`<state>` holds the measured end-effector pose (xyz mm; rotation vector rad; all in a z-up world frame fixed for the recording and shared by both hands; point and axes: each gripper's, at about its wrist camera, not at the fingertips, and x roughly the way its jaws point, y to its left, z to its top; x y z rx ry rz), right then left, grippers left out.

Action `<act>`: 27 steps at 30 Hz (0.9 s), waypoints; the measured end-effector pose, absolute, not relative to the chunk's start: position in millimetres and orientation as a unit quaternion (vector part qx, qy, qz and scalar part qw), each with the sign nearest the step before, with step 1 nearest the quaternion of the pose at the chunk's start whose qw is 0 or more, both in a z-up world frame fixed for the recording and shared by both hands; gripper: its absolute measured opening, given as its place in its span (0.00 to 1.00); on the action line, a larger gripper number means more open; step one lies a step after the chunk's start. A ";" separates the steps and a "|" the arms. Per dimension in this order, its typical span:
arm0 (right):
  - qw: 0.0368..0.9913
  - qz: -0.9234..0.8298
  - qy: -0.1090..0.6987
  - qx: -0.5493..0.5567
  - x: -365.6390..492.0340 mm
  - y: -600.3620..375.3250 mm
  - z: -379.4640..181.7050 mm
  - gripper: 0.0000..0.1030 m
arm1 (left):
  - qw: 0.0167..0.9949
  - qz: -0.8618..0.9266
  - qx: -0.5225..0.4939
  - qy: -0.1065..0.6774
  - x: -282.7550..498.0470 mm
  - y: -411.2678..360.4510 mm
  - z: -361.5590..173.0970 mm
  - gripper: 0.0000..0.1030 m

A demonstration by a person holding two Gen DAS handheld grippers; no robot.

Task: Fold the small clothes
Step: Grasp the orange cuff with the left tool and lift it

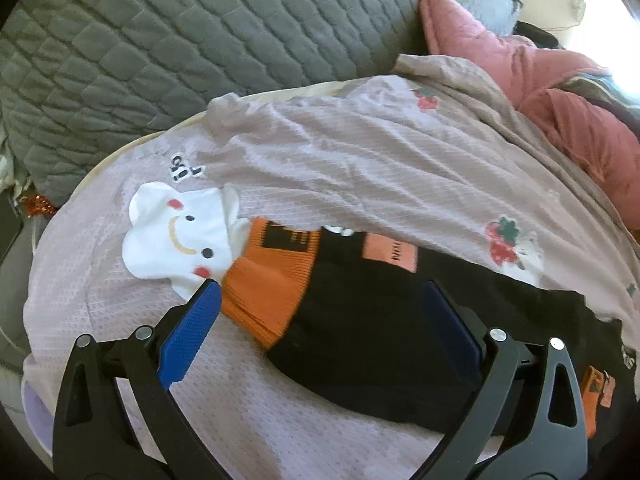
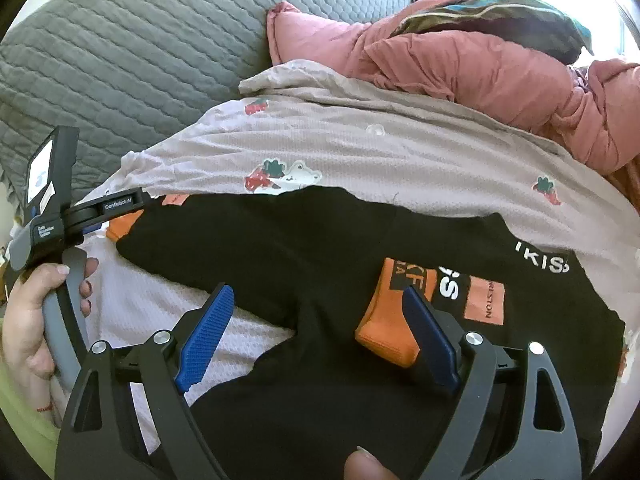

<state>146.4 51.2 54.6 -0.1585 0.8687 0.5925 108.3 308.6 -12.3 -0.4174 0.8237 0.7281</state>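
- Hovering: your left gripper (image 1: 320, 300), jaws wide, nothing held, over black garment's (image 1: 380, 340) orange cuff (image 1: 268, 292) on lilac sheet (image 1: 100, 300).
- R view only: your left hand (image 2: 36, 320), logo patches (image 2: 484, 300); right gripper (image 2: 316, 308) wide, empty.

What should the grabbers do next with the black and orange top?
Probably lower the left gripper and pinch the black top near its orange cuff. Both grippers are open and hold nothing, and the top lies spread on the lilac blanket.
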 end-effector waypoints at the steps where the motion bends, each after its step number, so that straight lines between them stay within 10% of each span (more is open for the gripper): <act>1: 0.862 0.282 0.415 -0.074 147.0 50.9 53.3 0.83 | 0.830 0.344 -0.199 0.390 108.4 310.2 -14.3 0.91; 13: 0.860 0.278 0.424 -0.052 149.9 41.4 44.9 0.83 | 0.815 0.359 -0.197 0.410 119.5 328.2 -41.8 0.89; 19: 0.861 0.270 0.430 -0.030 150.9 29.9 44.1 0.83 | 0.818 0.369 -0.178 0.403 120.9 327.0 -40.1 0.40; 27: 0.867 0.254 0.429 0.006 150.3 0.4 47.8 0.83 | 0.853 0.313 -0.194 0.371 112.9 315.3 -17.7 0.06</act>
